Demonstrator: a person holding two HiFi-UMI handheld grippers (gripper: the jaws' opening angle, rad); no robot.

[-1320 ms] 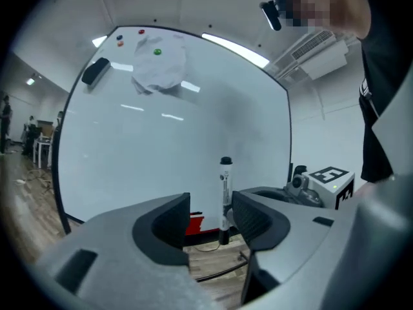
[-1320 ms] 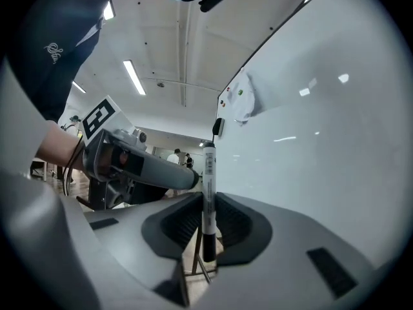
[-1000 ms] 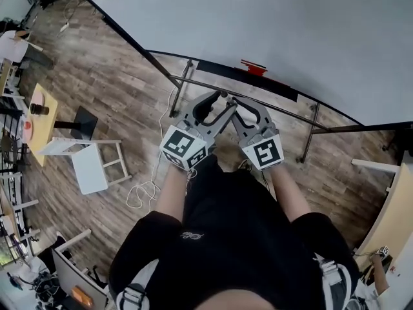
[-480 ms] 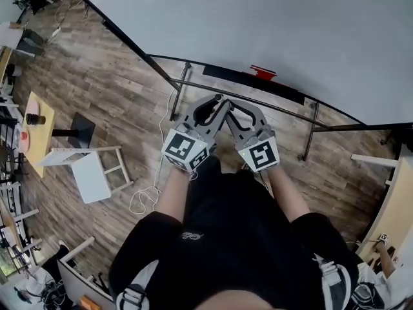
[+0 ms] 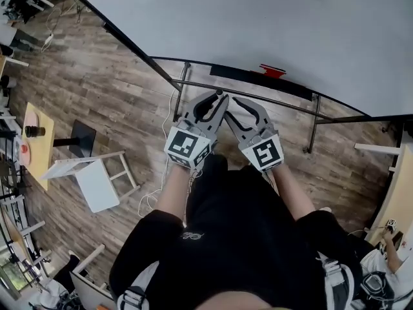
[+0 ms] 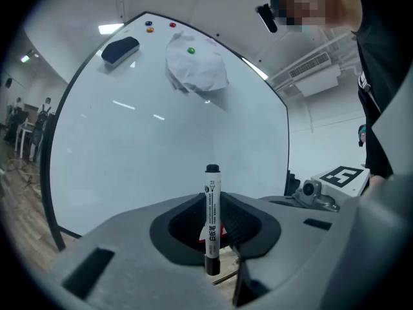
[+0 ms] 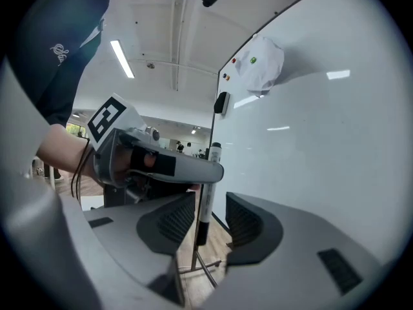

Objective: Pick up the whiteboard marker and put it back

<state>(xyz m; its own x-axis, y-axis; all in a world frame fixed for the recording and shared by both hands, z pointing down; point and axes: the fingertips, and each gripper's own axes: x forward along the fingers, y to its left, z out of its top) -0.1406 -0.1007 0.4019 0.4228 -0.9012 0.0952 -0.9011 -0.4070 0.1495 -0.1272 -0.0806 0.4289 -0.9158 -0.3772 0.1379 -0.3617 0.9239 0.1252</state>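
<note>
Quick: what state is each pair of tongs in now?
Left tongs: just closed on the whiteboard marker.
Right tongs: just opened; marker between them, not gripped.

two grippers held level, tips together in front of the chest
the grey two-jaw left gripper [image 5: 217, 98], on a bare left forearm [image 5: 173, 189], has just been closing; its pads pinch an upright white whiteboard marker with black ends [image 6: 212, 196]. the matching grey right gripper [image 7: 210, 219] has just been opening: its ribbed pads stand apart, the same marker between them, unpressed.
</note>
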